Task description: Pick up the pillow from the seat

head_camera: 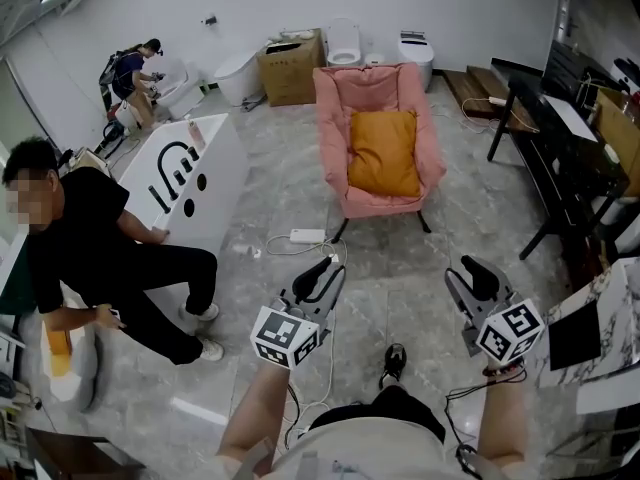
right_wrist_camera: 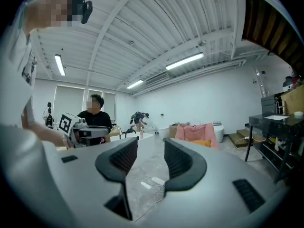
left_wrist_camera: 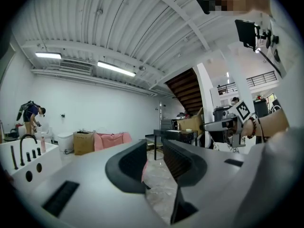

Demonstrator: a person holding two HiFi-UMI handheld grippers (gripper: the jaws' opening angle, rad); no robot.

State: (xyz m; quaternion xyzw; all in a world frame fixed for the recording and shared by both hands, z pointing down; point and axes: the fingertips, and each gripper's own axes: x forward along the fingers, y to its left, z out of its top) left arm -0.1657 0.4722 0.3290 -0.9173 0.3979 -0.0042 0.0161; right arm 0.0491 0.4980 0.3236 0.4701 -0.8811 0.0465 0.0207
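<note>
Orange pillow [head_camera: 383, 153] lies on the seat of the pink chair [head_camera: 335, 98], across the grey floor [head_camera: 280, 193] from me. My left hand-held gripper [head_camera: 321, 276] has its jaws slightly apart with nothing between them. My right hand-held gripper [head_camera: 479, 276] stands wider apart, also holding nothing. Both are well short of the chair.

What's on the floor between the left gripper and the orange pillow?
The head view shows a white power strip on the floor between the left gripper and the pillow on the pink chair.
</note>
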